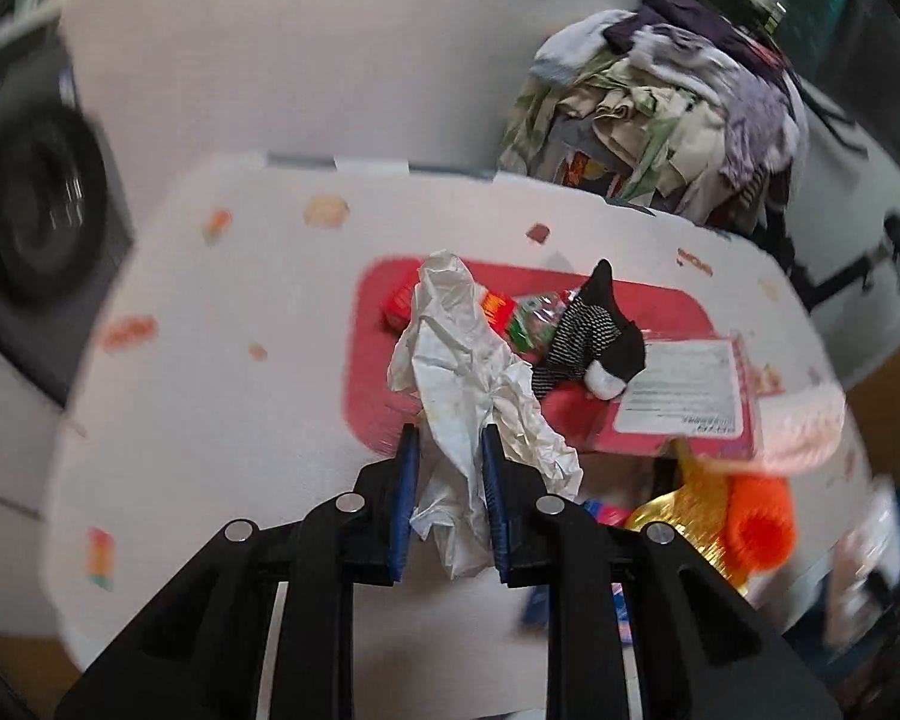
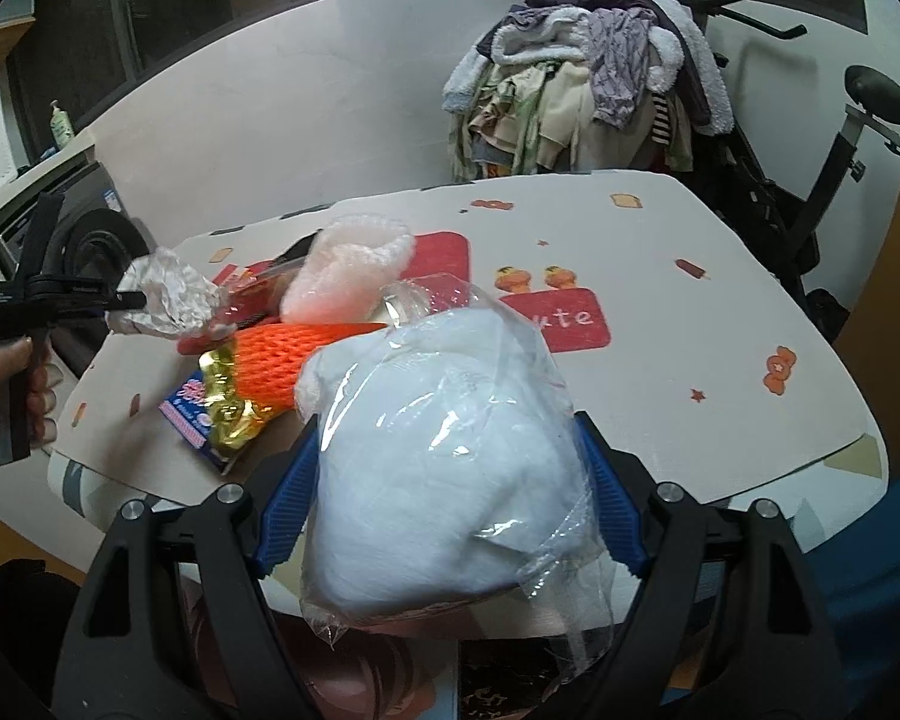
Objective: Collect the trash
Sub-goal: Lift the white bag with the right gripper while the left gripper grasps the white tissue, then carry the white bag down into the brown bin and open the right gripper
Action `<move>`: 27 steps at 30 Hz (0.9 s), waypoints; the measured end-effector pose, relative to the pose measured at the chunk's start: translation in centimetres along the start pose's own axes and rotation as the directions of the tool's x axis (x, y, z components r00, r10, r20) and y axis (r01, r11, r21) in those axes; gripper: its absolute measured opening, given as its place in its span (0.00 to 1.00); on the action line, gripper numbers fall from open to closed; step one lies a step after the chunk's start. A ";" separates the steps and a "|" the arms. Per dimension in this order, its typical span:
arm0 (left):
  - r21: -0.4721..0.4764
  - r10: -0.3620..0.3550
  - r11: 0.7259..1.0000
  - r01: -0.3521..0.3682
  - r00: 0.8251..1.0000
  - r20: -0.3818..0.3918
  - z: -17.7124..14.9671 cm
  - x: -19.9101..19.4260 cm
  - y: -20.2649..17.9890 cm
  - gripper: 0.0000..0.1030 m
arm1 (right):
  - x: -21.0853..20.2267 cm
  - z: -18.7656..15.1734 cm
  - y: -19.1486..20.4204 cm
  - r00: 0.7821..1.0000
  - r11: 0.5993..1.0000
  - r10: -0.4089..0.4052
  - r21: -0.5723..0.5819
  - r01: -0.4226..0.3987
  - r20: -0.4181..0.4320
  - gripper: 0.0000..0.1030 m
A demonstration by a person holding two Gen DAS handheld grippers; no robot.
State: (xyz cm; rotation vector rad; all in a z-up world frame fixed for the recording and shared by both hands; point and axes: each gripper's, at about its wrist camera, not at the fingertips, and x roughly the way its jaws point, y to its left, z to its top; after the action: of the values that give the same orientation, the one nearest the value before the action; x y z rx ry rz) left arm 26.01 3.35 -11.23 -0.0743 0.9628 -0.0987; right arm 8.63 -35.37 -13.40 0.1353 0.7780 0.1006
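My left gripper (image 1: 449,438) is shut on a crumpled white paper (image 1: 462,354) and holds it above the table; it also shows in the right wrist view (image 2: 132,300) with the paper (image 2: 168,294). My right gripper (image 2: 450,450) is shut on a clear plastic bag with white stuffing (image 2: 444,462), held over the table's near edge. On the table lie an orange foam net (image 2: 306,354), a gold wrapper (image 2: 228,402), a pink foam net (image 2: 348,276), a black striped sock (image 1: 588,330) and snack wrappers (image 1: 528,318).
The white table (image 2: 660,372) has a red mat (image 1: 378,360) and a pink card (image 1: 684,396). A pile of clothes (image 2: 588,72) and an exercise bike (image 2: 840,138) stand behind it. A washing machine (image 1: 36,210) is at the left.
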 end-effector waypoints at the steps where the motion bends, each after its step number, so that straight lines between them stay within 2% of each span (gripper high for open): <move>1: 0.024 0.013 1.000 -0.013 1.000 0.017 -0.1 -1.0 0.2 0.20 | -0.2 0.0 0.3 1.000 1.000 0.003 -0.003 -0.003 0.004 0.76; 5: 0.067 0.018 0.998 -0.022 0.999 0.050 -1.6 -4.1 0.7 0.20 | -1.1 -0.3 1.5 1.000 1.000 0.019 -0.016 -0.018 0.018 0.76; 10: 0.082 -0.047 0.996 0.042 0.997 0.060 -4.7 -7.1 1.2 0.20 | -1.9 -1.4 3.3 0.999 0.998 0.042 -0.042 -0.042 0.017 0.76; 14: 0.092 -0.123 0.989 0.117 0.990 0.070 -8.4 -9.6 1.2 0.20 | -2.3 -2.7 4.9 0.996 0.995 0.088 -0.054 -0.087 0.016 0.76; 21: 0.102 -0.203 0.976 0.193 0.974 0.096 -15.2 -13.0 0.6 0.20 | -2.3 -5.8 9.1 0.987 0.976 0.159 -0.145 -0.162 -0.035 0.76; 27: 0.171 -0.208 0.966 0.192 0.975 0.081 -21.2 -13.8 -0.7 0.20 | -2.0 -9.7 11.4 0.972 0.959 0.215 -0.169 -0.229 -0.096 0.76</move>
State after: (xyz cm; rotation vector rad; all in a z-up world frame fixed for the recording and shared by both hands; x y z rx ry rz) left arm 0.77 3.89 -11.99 -0.0259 0.8436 -0.3565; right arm -0.09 -23.54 -17.04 0.0478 0.8245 0.3905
